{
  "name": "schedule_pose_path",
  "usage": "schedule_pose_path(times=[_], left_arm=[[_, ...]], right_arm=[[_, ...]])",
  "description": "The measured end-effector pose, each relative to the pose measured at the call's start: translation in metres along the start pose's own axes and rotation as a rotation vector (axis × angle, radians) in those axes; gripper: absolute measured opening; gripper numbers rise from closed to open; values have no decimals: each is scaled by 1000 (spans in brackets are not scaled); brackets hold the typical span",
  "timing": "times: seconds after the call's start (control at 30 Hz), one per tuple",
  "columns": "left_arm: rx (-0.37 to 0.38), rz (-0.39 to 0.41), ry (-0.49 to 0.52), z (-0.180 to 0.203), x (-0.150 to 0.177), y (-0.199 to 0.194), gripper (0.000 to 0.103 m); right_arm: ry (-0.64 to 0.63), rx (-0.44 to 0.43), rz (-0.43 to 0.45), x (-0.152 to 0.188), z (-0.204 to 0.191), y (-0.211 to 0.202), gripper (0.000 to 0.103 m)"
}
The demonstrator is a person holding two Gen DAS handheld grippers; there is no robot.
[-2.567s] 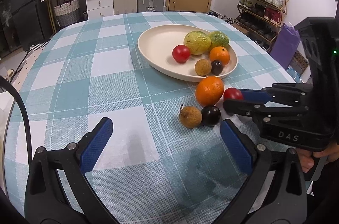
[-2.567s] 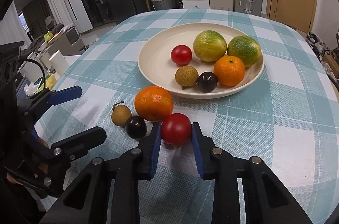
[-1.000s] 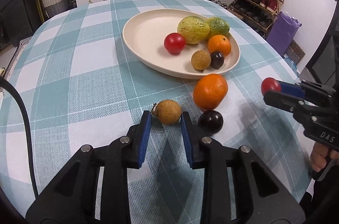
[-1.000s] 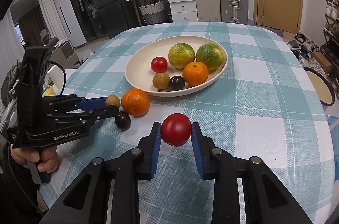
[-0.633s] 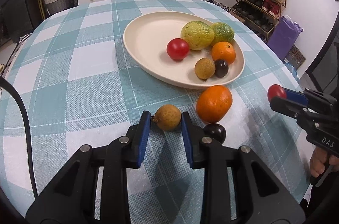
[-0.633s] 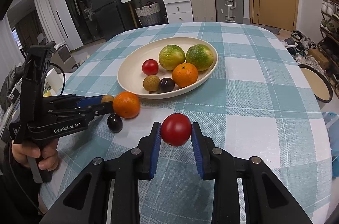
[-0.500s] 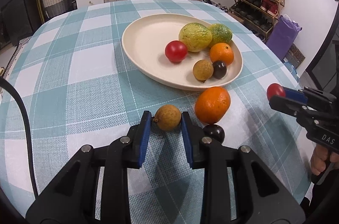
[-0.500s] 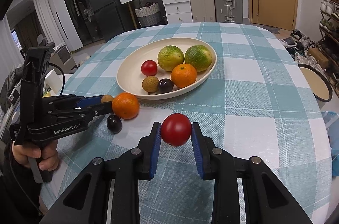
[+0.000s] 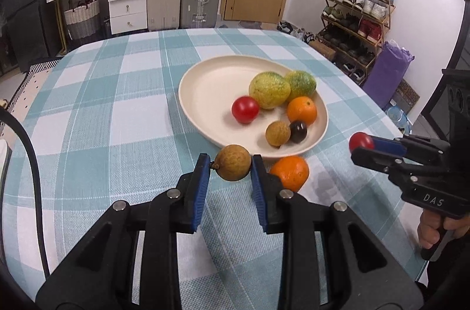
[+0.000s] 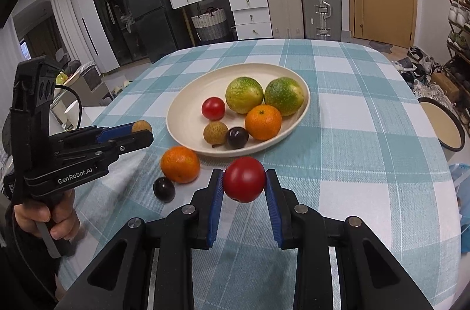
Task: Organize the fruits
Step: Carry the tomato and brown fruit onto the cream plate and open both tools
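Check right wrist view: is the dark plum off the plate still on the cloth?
Yes, the dark plum lies on the checked cloth beside the orange, outside the plate.

My two views are evenly lit and bright, with soft shadows on the tabletop (image 9: 117, 110) under my grippers. Fisheye curvature bends the room's edges and corners go black. Focus stays sharp, without glare.

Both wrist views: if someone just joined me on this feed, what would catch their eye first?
Probably the two fruits held in the air: the left gripper is shut on a brown longan, and the right gripper on a red tomato. Beyond them is the cream plate, already holding six fruits, while an orange and a dark plum lie on the checked tablecloth before it.
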State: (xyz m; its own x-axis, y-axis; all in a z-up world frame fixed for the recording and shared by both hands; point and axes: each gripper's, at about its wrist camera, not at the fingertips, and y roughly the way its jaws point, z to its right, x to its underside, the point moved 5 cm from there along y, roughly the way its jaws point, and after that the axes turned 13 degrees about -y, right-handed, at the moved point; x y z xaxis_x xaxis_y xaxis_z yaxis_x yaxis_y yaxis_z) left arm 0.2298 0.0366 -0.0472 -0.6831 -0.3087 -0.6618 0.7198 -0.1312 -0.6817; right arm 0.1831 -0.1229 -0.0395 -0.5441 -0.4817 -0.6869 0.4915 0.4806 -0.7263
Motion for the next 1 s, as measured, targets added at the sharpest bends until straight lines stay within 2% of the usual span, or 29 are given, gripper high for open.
schedule_pose_path(times=[0.33, 0.6, 1.0], left_arm=[[10, 42, 8, 9, -20, 13, 25], [-20, 47, 19, 9, -29, 30, 25], [-2, 40, -12, 1, -29, 42, 25]], right_arm=[[-4, -13, 32, -28, 2, 15, 29], [17, -14, 50, -44, 8, 31, 29], [-6, -10, 39, -56, 6, 59, 29]])
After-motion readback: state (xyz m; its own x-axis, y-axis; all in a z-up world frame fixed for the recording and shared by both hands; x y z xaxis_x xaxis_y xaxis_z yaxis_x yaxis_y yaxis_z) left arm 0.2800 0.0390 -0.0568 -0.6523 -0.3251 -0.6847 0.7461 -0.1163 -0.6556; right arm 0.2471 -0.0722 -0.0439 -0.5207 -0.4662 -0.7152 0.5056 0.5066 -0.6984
